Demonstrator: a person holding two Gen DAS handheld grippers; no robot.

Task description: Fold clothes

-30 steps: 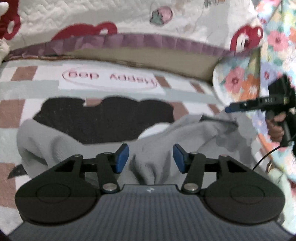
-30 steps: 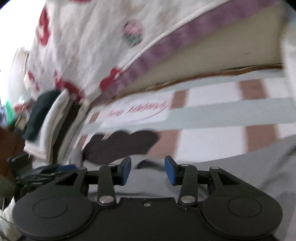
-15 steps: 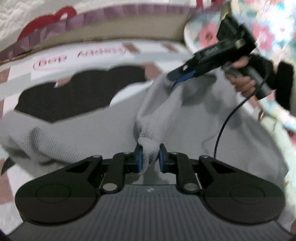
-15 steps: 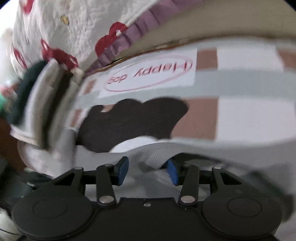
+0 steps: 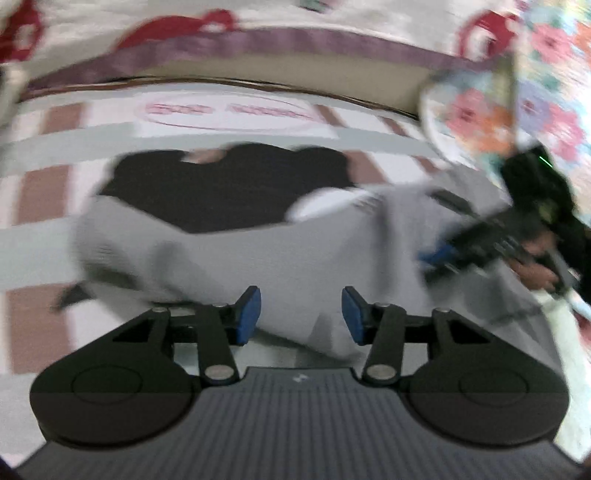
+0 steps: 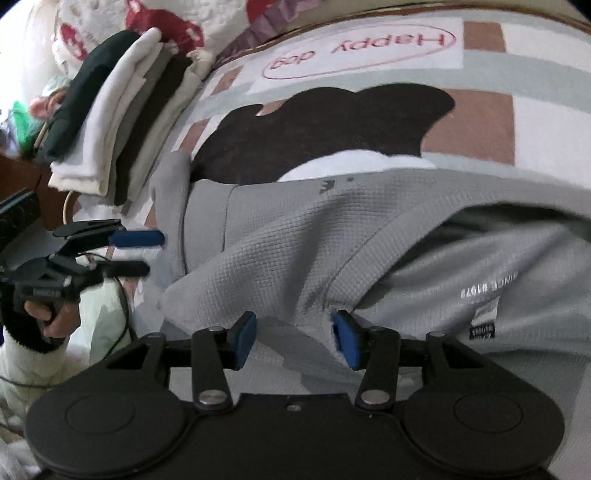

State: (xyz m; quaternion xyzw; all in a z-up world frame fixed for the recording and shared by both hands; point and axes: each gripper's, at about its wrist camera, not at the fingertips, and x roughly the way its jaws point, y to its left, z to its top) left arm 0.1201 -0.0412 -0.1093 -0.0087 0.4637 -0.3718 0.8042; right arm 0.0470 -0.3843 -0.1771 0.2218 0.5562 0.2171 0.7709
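1. Lying crumpled across a checked mat [image 6: 546,122], one grey shirt [image 6: 295,240] spreads under two sets of tongs, its far edge covering part of the mat's dark dog figure [image 6: 325,129].
2. Left tongs [image 5: 301,319]: spread after having just opened, blue pads clear of the cloth, with grey fabric visible in the gap but not pinched.
3. Right tongs [image 6: 293,339]: also spread, having just widened; a raised fold of the shirt sits between the pads, and the right-side pad [image 6: 345,343] looks to touch the cloth, though no pinch shows.
4. The right wrist view alone shows one stack of folded clothes [image 6: 110,110] at the mat's left edge, dark and white pieces layered, plus a label [image 6: 480,330] and pale lettering on the shirt. It also catches the left tongs from the side, held in a hand [image 6: 51,314].
5. The left wrist view, heavily blurred, alone shows a floral cloth [image 5: 517,110] at upper right and the right tongs [image 5: 443,258] low over the shirt's right side.
6. Both views show a quilt [image 5: 258,22] with red motifs and a purple frill beyond the mat.
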